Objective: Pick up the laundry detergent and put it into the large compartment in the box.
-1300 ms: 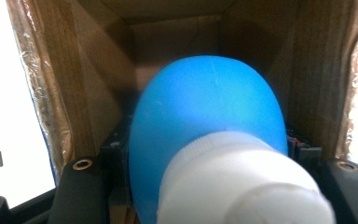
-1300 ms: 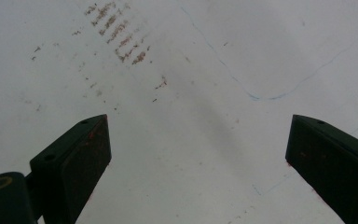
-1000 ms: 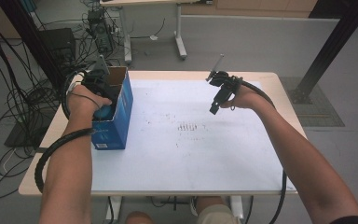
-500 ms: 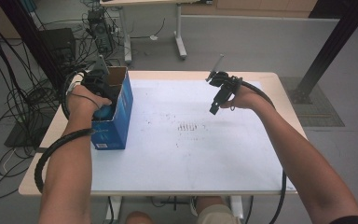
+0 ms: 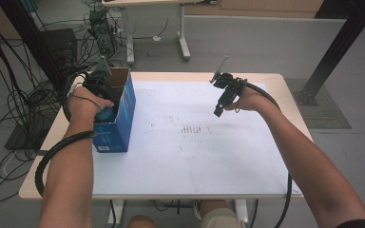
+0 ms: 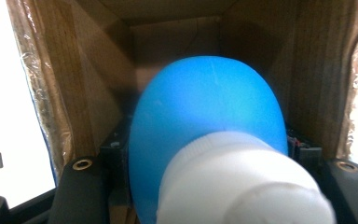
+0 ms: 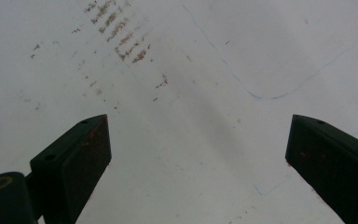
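Observation:
A blue bottle point(image 6: 205, 121) with a white cap point(image 6: 242, 186) sits between the jaws of my left gripper point(image 6: 205, 158), which is shut on it. The bottle points into an open blue cardboard box point(image 5: 119, 111) at the table's left side, and its brown inner walls point(image 6: 98, 84) surround it. In the high view the left gripper point(image 5: 105, 97) reaches into the box's top with a bit of the blue bottle point(image 5: 105, 114) showing under the hand. My right gripper point(image 7: 198, 154) is open with nothing between its jaws, held above the white tabletop point(image 7: 191, 70) at the table's right point(image 5: 221, 102).
The white table surface point(image 5: 195, 156) has small rust-coloured marks point(image 5: 190, 129) near its middle. Cables and equipment lie on the floor beyond the table's left point(image 5: 24, 95). A black post point(image 5: 337, 47) stands at the far right.

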`<state>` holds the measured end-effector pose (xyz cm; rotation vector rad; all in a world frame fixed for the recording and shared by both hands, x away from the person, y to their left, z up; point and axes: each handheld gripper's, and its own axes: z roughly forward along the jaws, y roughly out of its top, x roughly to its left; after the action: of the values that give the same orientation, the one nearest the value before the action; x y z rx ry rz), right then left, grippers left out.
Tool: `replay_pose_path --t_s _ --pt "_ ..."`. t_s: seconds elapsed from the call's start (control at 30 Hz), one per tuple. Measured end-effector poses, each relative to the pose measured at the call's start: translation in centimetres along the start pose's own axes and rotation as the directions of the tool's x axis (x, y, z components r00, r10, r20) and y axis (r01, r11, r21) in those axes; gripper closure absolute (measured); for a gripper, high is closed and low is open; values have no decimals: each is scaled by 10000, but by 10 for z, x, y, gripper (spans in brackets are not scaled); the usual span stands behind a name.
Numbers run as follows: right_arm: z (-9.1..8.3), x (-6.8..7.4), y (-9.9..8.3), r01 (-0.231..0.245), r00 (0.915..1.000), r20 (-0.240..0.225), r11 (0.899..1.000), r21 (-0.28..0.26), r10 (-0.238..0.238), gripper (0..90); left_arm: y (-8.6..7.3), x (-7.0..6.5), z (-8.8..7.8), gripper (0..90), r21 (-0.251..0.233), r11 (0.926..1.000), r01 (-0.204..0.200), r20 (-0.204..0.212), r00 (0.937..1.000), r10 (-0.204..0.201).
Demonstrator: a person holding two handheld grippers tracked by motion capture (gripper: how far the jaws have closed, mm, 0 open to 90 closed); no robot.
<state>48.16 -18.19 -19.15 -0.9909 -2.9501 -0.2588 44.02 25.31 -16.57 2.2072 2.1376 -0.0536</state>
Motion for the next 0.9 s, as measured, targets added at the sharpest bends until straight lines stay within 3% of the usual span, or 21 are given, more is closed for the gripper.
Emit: replay_pose_path --t_s 0.33,0.9 --pt "-1 0 -1 -34 10000 13 10000 -22 34 64 0 -3 0 354 -14 10000 -90 -88 9999 90" --pt "-2 1 -1 6 10000 24 10000 -63 -6 64 -5 -6 -20 295 -263 9996 -48 -200 9998 43"
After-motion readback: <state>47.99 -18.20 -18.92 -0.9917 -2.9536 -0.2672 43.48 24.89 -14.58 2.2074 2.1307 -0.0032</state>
